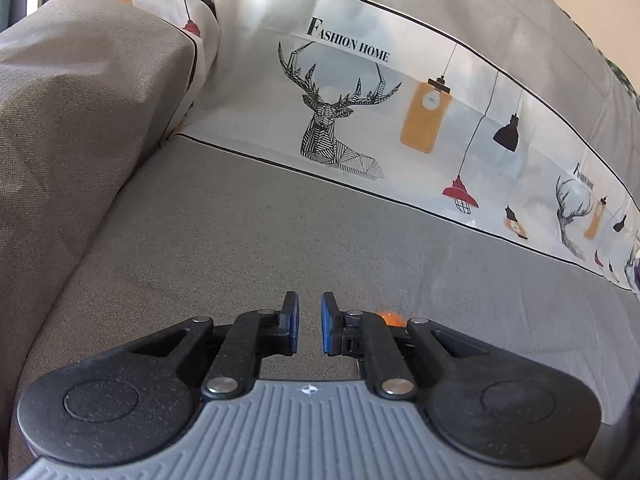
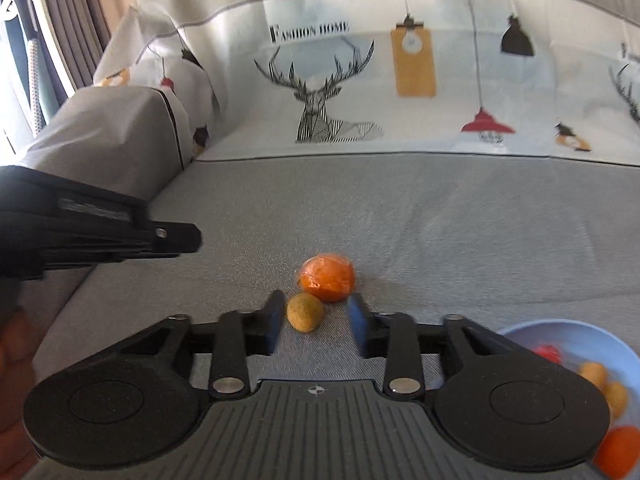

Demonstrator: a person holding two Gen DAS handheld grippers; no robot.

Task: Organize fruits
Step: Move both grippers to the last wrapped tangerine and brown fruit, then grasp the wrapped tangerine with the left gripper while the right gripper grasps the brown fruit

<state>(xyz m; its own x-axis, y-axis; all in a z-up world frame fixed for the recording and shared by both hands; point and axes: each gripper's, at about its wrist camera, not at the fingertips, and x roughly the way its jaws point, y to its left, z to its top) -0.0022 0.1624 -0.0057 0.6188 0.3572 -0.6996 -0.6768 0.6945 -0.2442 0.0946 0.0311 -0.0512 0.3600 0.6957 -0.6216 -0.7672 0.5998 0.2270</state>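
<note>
A plastic-wrapped orange point(image 2: 328, 277) and a small yellow-brown fruit point(image 2: 305, 313) lie side by side on the grey sofa seat point(image 2: 440, 232). My right gripper point(image 2: 316, 320) is open around the small fruit, which sits close to the left finger; the right pad stands apart from it. The orange lies just beyond the fingertips. My left gripper point(image 1: 309, 322) is shut with nothing between its blue pads, over bare seat fabric. A sliver of the orange point(image 1: 387, 317) shows behind its right finger. In the right wrist view, the left gripper point(image 2: 176, 236) reaches in from the left.
A light blue bowl point(image 2: 560, 332) at the lower right holds a red fruit point(image 2: 547, 353), small yellow fruits point(image 2: 600, 380) and an orange one point(image 2: 618, 452). A grey armrest point(image 2: 112, 136) rises at the left. The printed backrest point(image 2: 360, 80) with a deer closes the back.
</note>
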